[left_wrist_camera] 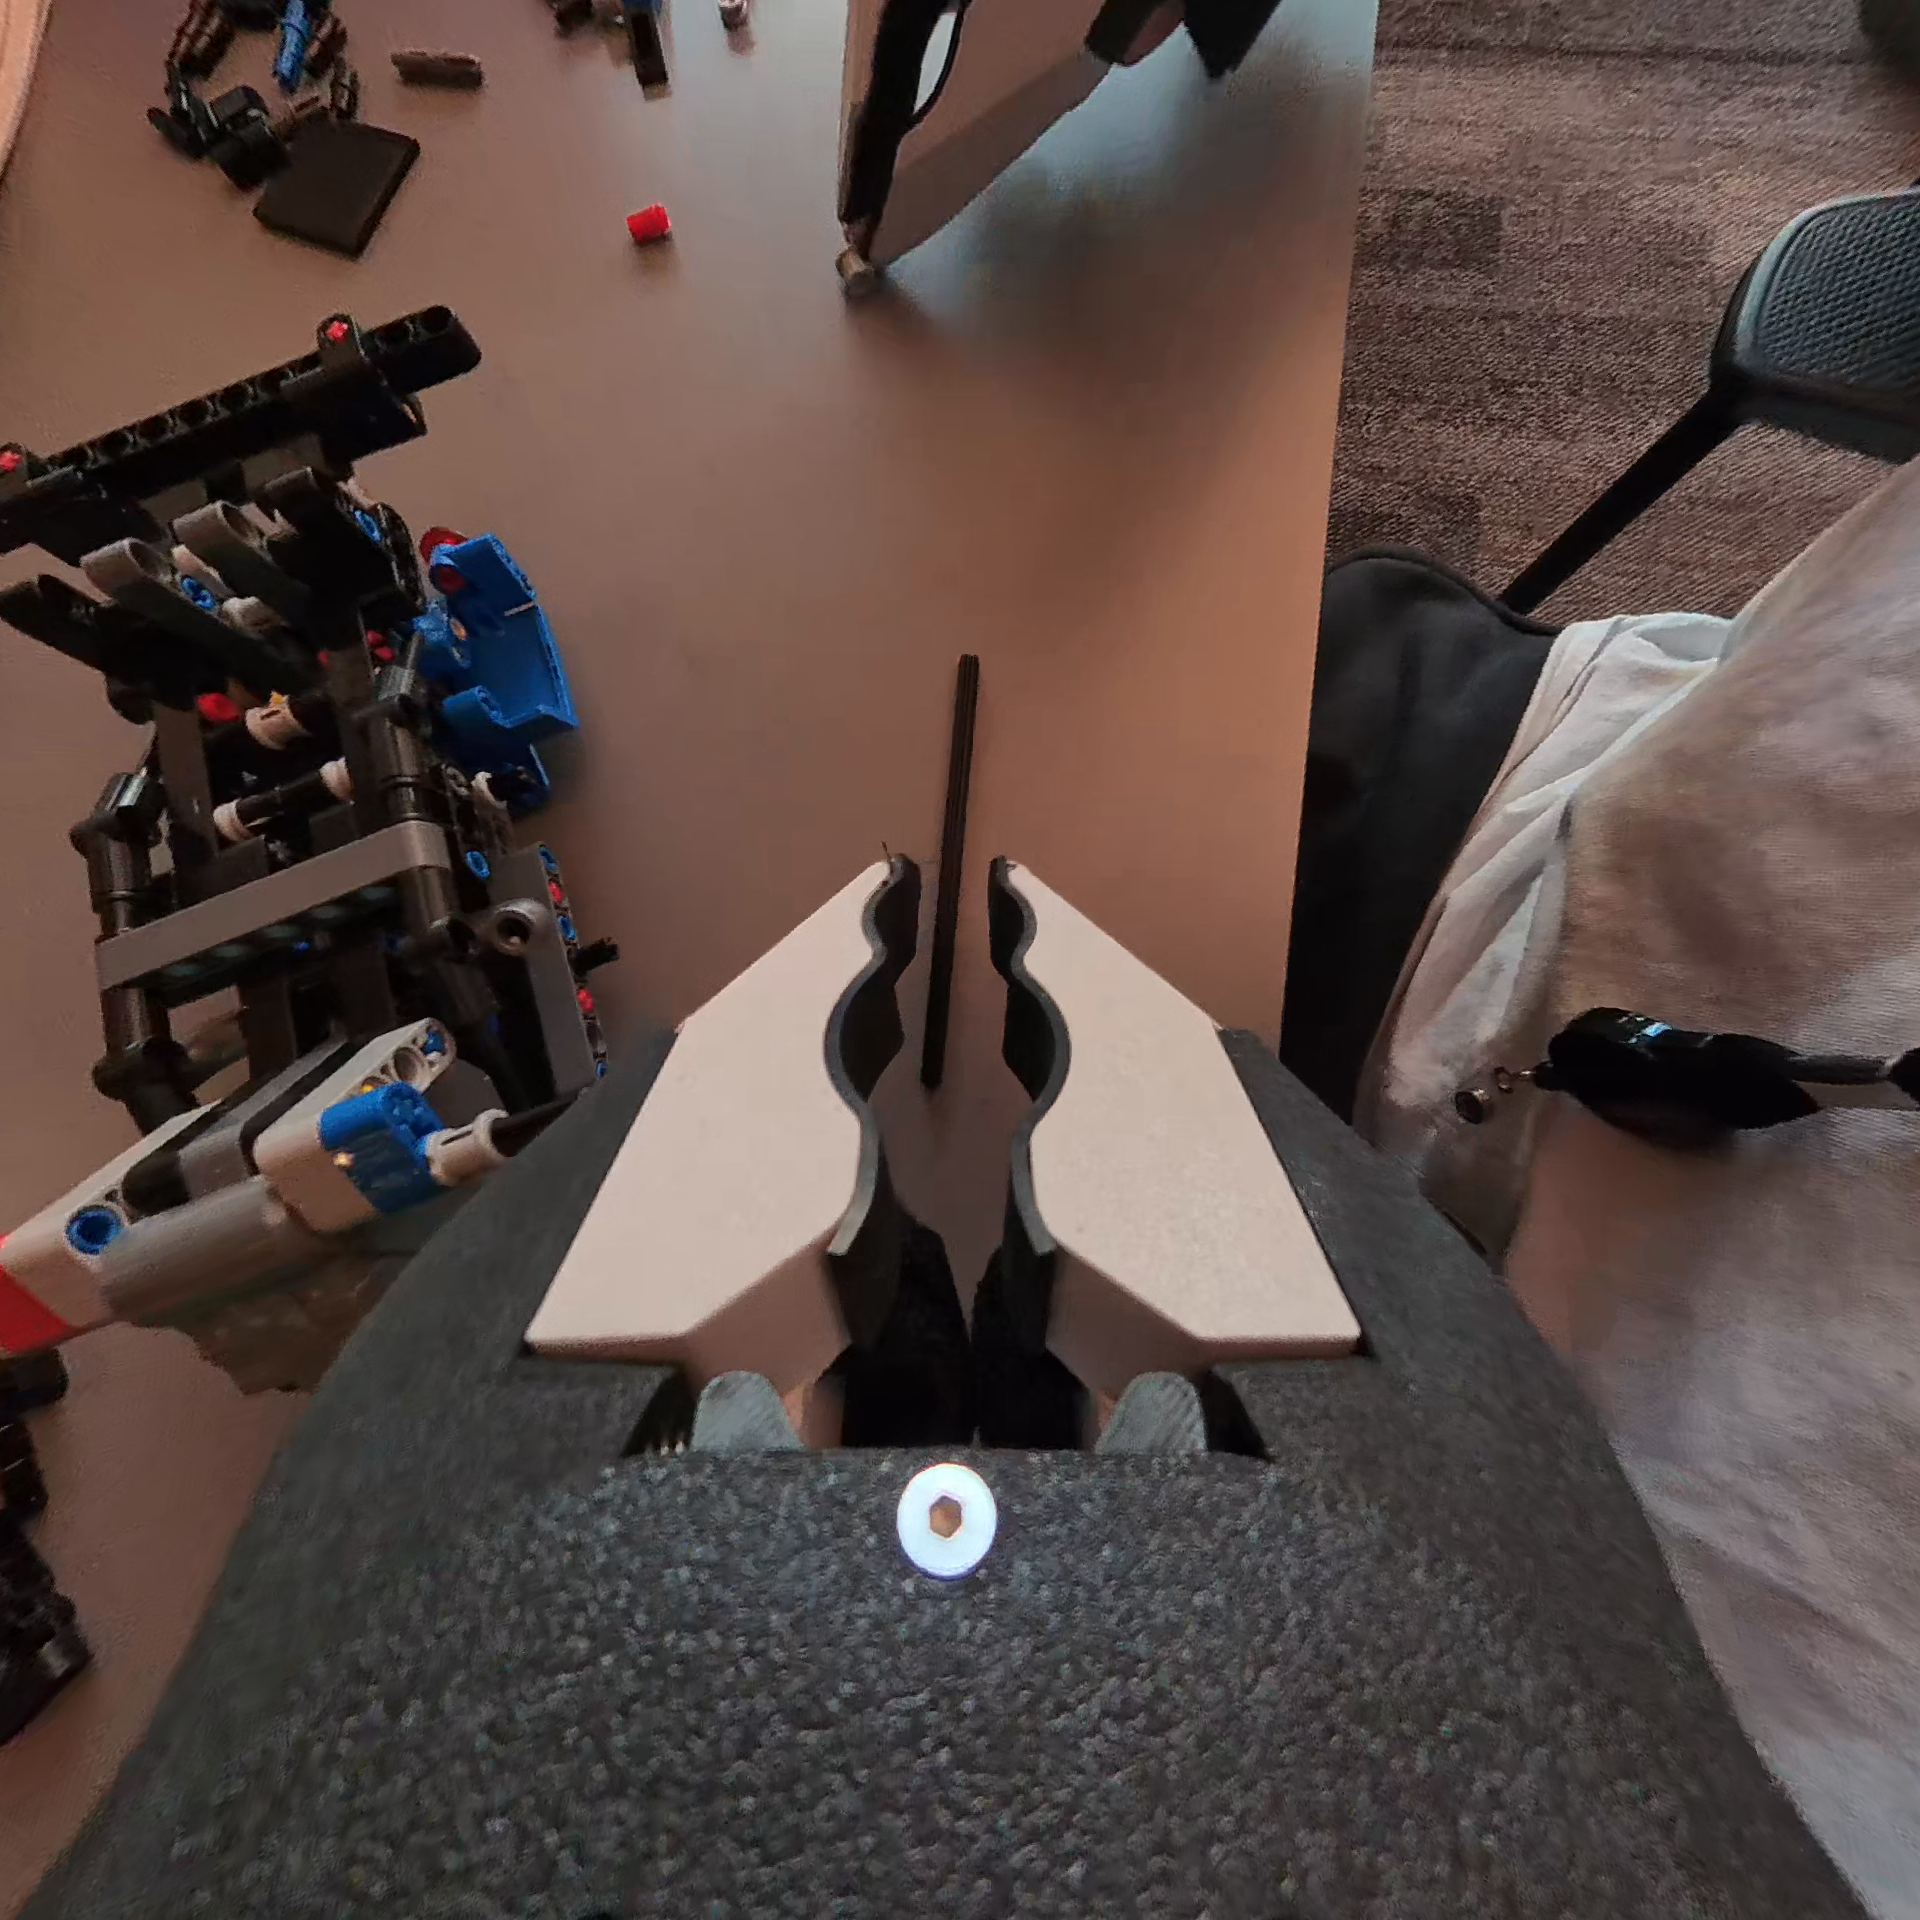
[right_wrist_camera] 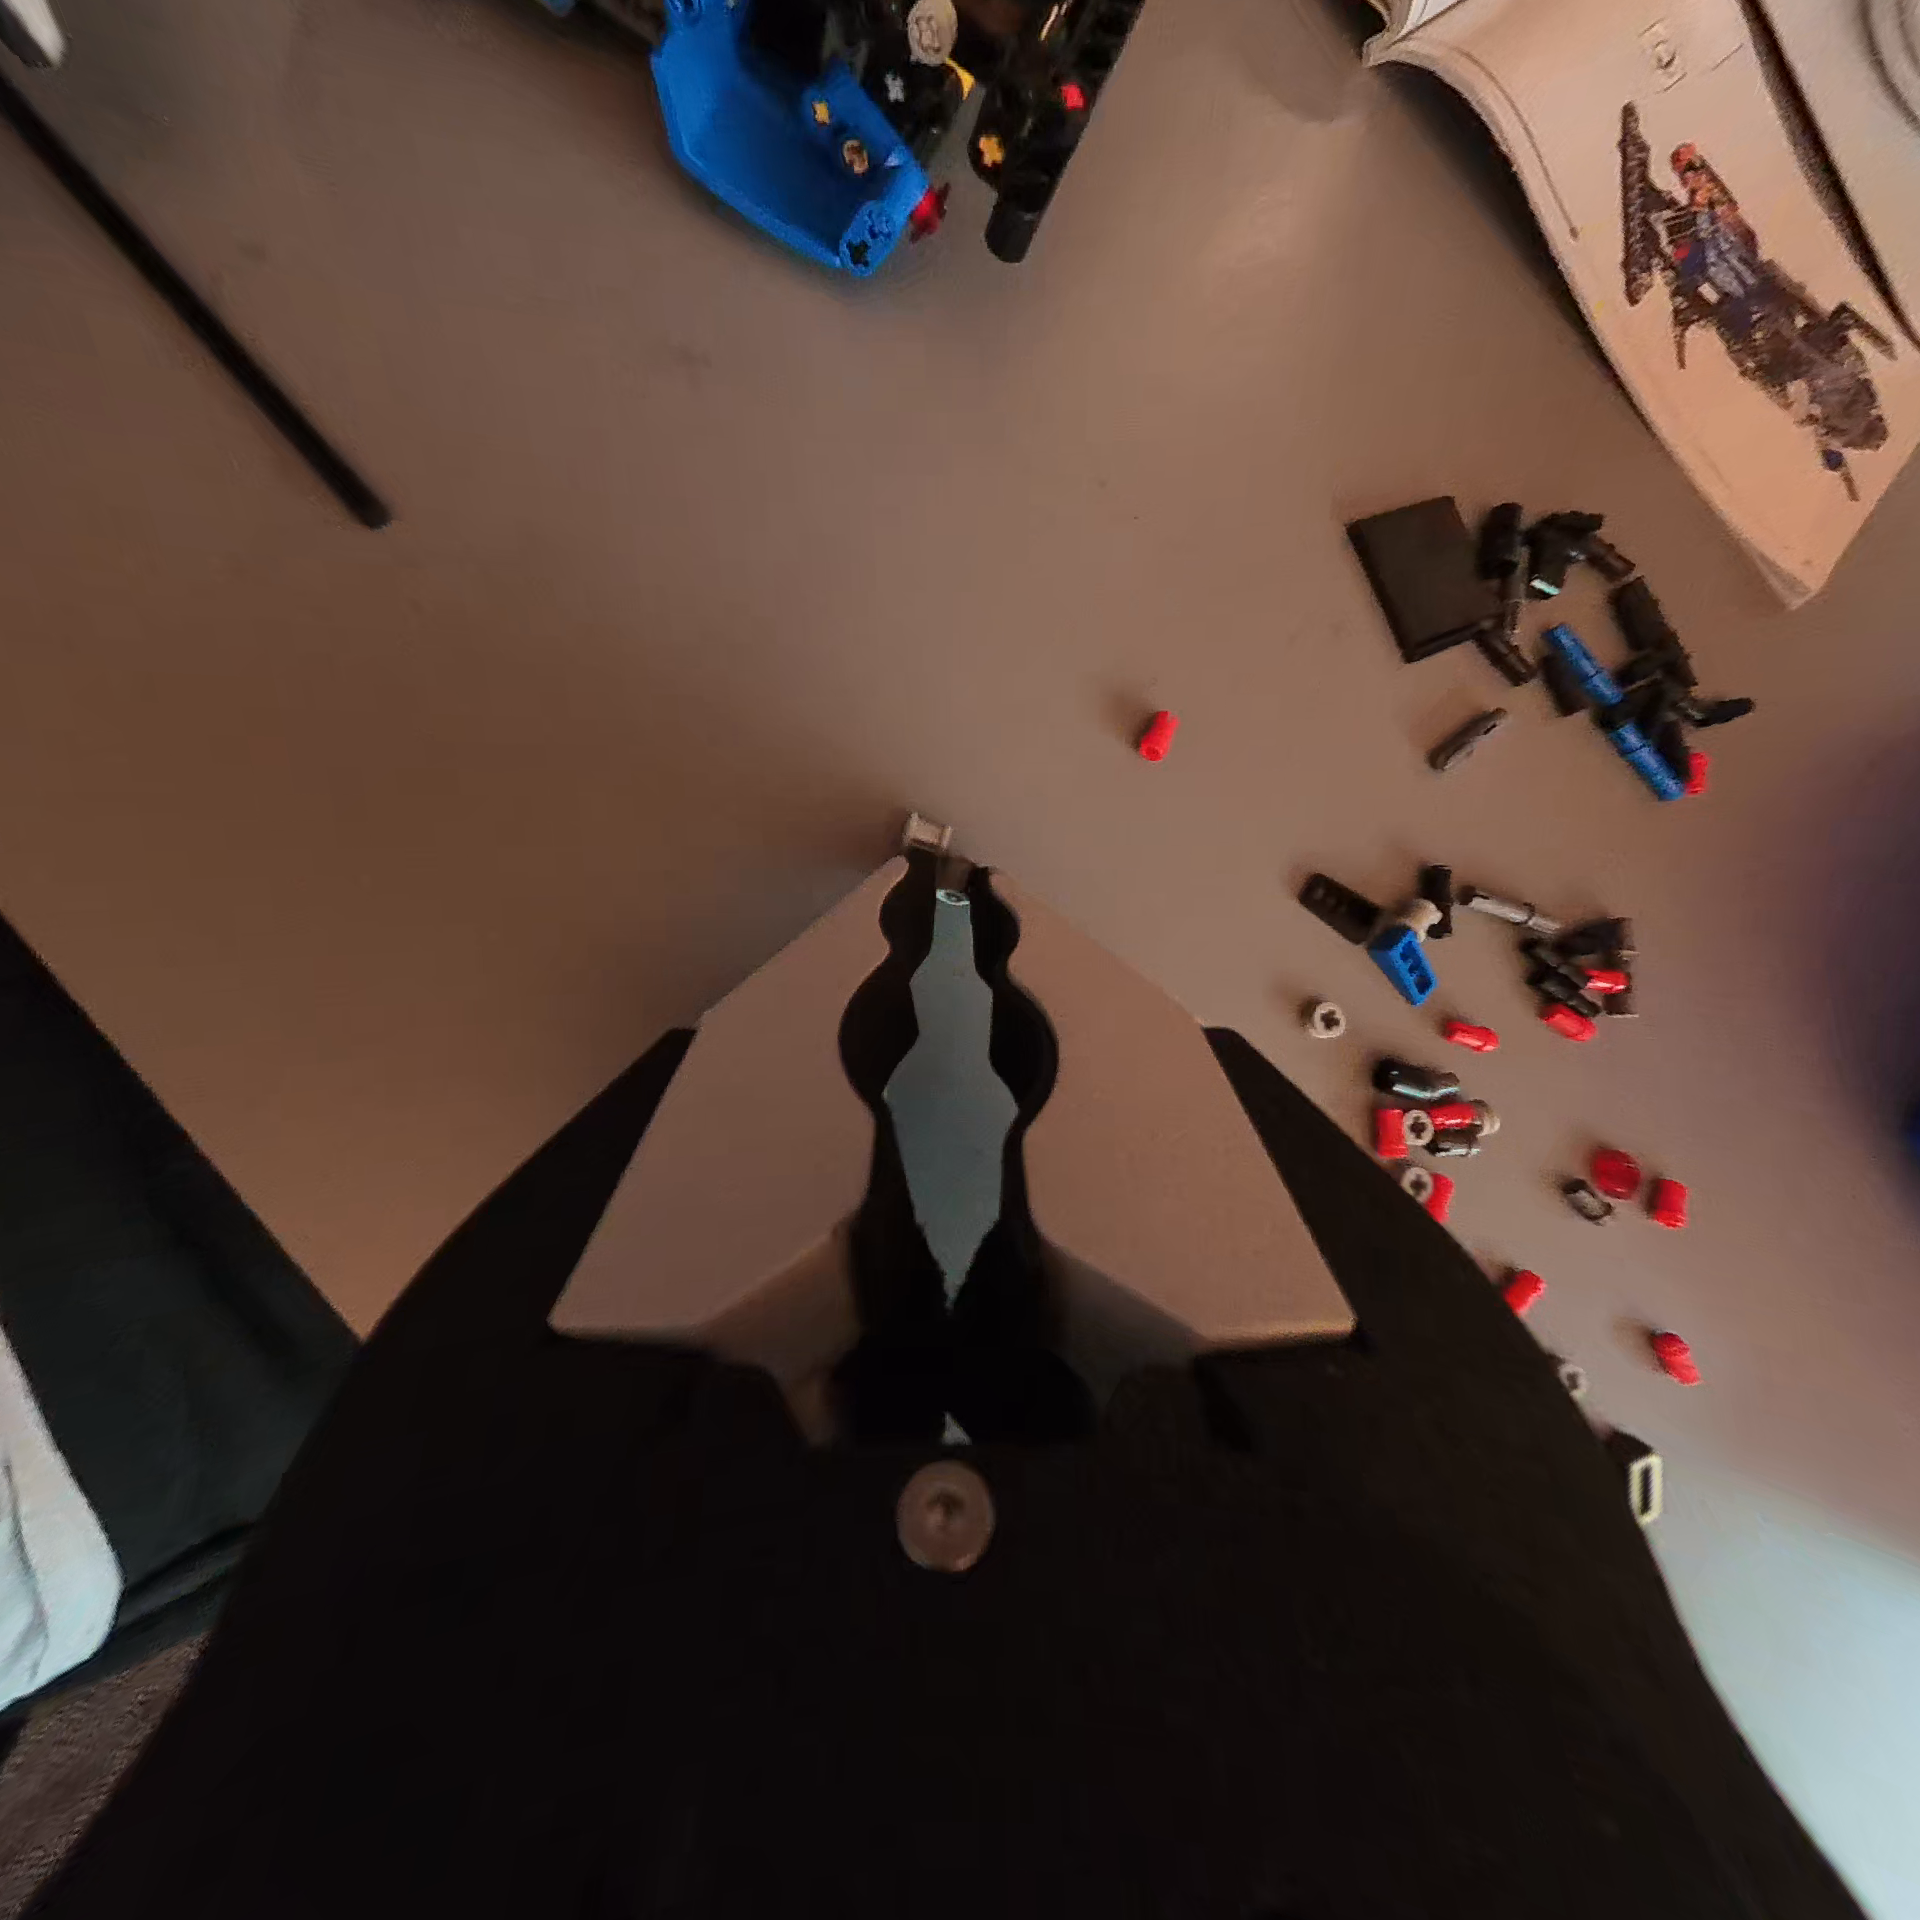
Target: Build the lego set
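Observation:
A long black axle [left_wrist_camera: 951, 873] lies on the brown table [left_wrist_camera: 1091, 520], and it also shows in the right wrist view [right_wrist_camera: 197, 322]. My left gripper [left_wrist_camera: 951, 864] hovers over its near half with the jaws a little apart, one on each side, neither touching it. The partly built black, grey and blue Lego model [left_wrist_camera: 301, 727] stands to the left; its blue end shows in the right wrist view [right_wrist_camera: 800, 145]. My right gripper [right_wrist_camera: 945, 871] is shut on a small light grey piece [right_wrist_camera: 928, 834] just above the table; it also shows far off in the left wrist view [left_wrist_camera: 860, 262].
Loose red, black and blue parts [right_wrist_camera: 1538, 997] lie to the right, with a black tile [right_wrist_camera: 1429, 587] and a lone red pin [right_wrist_camera: 1154, 736]. An open instruction booklet [right_wrist_camera: 1714, 291] lies at the far right. The table edge [left_wrist_camera: 1320, 727], a person's clothing [left_wrist_camera: 1714, 1195] and a chair [left_wrist_camera: 1829, 301] are right of my left gripper. Some 15 centimetres of space lies between my two pairs of fingers.

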`<state>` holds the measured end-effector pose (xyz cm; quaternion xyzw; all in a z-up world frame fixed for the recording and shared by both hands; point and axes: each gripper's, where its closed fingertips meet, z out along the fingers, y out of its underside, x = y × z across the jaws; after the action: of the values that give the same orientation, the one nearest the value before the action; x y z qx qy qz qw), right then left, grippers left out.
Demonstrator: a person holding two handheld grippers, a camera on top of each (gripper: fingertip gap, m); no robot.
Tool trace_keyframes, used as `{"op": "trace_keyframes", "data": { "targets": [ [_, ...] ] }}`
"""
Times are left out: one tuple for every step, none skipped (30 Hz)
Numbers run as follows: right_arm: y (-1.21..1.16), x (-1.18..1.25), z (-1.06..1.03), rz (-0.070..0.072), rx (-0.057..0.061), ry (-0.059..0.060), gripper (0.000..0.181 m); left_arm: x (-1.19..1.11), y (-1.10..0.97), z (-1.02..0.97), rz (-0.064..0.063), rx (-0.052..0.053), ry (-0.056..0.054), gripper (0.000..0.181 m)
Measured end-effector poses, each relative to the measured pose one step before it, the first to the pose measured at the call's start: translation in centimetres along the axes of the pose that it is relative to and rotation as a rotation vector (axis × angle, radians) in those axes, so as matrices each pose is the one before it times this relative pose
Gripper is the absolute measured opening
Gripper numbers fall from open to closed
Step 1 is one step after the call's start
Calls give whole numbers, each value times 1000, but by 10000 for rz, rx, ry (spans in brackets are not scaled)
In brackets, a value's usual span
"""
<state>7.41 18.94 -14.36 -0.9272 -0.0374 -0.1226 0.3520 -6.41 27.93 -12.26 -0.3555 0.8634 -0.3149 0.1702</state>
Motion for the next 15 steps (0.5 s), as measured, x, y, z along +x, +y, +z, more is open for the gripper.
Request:
{"op": "trace_keyframes", "data": {
  "targets": [
    [-22, -159, -30, 169, 75, -135, 6, -31, 181, 86, 22, -65, -35, 13],
    [9, -61, -27, 142, 67, -82, 6, 4, 117, 86, -4, -30, -6, 13],
    [29, -5, -41, 109, 71, -51, 7, 64, 77, 57, -11, -13, 25, 13],
    [48, -42, -71, 106, 81, -74, 8, 64, 21, 29, -7, 7, 25, 13],
    [54, -93, -86, 130, 77, -122, 10, 62, -1, 3, 2, 16, 20, 13],
    [100, -44, -104, 155, 60, -94, 11, 38, 16, -2, 3, 1, 18, 13],
    [79, -8, -79, 142, 81, -67, 12, -24, 28, -10, -9, 0, -12, 13],
    [71, 15, -28, 136, 68, -43, 12, -65, 3, -21, -28, 17, -29, 13],
    [-25, -11, 24, 120, 79, -56, 11, -34, -4, -15, -46, 22, 4, 13],
    [-63, 19, 95, 87, 59, -10, 10, 7, -12, -9, -51, 24, 36, 13],
    [-105, 32, 125, 28, 62, 15, 9, 7, -24, -5, -39, 32, 32, 13],
    [-94, 145, 140, 2, 45, 92, 8, -7, 6, 17, -25, 13, 12, 13],
    [-67, 158, 108, 10, 41, 75, 6, -41, 47, 24, -16, -18, -14, 13],
    [-49, -23, 35, 12, 42, -74, 6, -36, 67, 23, -11, -28, -29, 13],
    [14, -68, -18, -4, 1, -110, 6, 1, 37, -2, -3, -10, -12, 13]
  ]
}}
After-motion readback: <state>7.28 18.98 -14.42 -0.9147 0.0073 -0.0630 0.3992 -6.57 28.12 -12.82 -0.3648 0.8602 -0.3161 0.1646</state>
